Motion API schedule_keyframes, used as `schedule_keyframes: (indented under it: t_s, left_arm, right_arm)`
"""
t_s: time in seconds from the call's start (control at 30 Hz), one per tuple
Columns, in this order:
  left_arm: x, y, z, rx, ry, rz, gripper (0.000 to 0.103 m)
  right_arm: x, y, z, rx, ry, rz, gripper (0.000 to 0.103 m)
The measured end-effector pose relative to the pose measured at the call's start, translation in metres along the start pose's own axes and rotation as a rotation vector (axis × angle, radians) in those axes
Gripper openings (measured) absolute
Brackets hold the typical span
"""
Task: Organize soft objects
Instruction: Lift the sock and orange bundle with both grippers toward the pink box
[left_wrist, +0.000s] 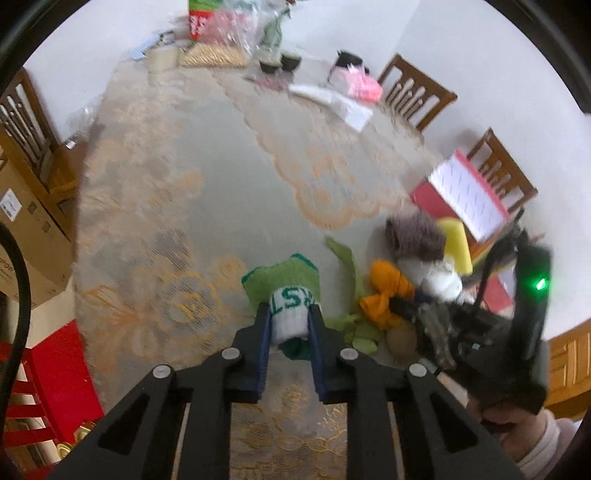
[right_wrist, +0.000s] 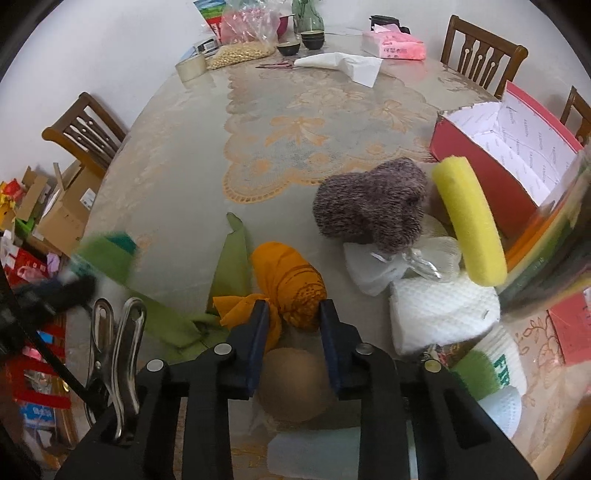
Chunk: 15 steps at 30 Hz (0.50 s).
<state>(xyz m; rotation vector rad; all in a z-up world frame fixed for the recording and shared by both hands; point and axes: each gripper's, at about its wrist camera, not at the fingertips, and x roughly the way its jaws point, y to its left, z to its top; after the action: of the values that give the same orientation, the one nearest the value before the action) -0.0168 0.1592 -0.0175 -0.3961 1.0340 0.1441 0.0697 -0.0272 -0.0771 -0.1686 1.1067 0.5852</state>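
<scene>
- A green and white sock (left_wrist: 286, 295) is pinched between the two blue pads of the left gripper (left_wrist: 290, 321). The jaws are nearly closed on its white band, and it hangs above the table (left_wrist: 207, 155).
- The right gripper (right_wrist: 291, 317) is open a little. An orange cloth (right_wrist: 288, 277) sits between its fingers, but I cannot tell if they squeeze it.
- A green cloth (right_wrist: 229, 266) lies just beside the orange one.
- Behind them is a fuzzy grey sock (right_wrist: 369, 203) on top of a white bag (right_wrist: 384, 266).
- A yellow sponge (right_wrist: 469, 221) leans next to the grey sock.
- A red box (right_wrist: 480, 147) stands open behind the sponge.
- A metal clip (right_wrist: 114, 343) sits on the right gripper's side.
</scene>
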Motion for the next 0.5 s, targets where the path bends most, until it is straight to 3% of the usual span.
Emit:
schedule_keyframes:
  t_s: [0.23,0.5]
  left_arm:
    - [-0.022,0.015,0.011,-0.050,-0.039,-0.008,0.020]
    - [-0.022,-0.002,0.010,0.018,-0.041,0.003,0.020]
  right_arm:
    - [0.000,-0.001,-0.004,-0.019,-0.012,-0.036,0.024]
    - [-0.032,-0.008,-0.002,0.018,-0.105,-0.015,0.021]
